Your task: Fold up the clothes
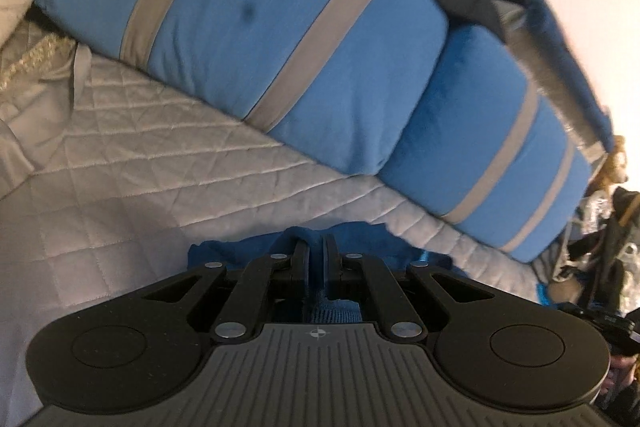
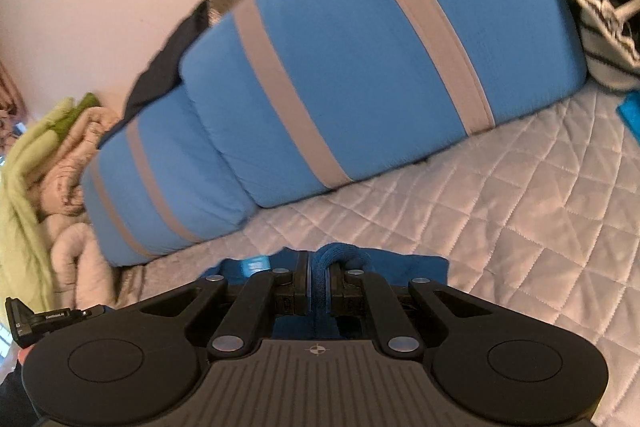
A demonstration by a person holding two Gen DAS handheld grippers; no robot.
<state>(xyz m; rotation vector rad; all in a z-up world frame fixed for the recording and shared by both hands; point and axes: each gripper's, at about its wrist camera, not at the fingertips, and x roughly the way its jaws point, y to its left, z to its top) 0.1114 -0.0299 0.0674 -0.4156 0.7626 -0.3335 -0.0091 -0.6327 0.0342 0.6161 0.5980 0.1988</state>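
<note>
A dark blue garment [image 1: 256, 247] hangs below my left gripper [image 1: 316, 247], whose jaws are shut on a fold of it, over a grey quilted bedspread [image 1: 140, 167]. In the right wrist view my right gripper [image 2: 319, 263] is shut on a thick ribbed edge of the same blue garment [image 2: 404, 267], with a light blue tag [image 2: 254, 265] showing just left of the fingers. Most of the garment is hidden under both grippers.
Two blue cushions with grey stripes [image 1: 280, 39] [image 2: 380, 67] lie along the wall behind the bedspread [image 2: 500, 207]. Crumpled beige and green cloth [image 2: 48, 187] is piled at the left. A striped bag [image 2: 608, 39] stands at the right. Dark clutter [image 1: 600, 247] sits at the bed's right end.
</note>
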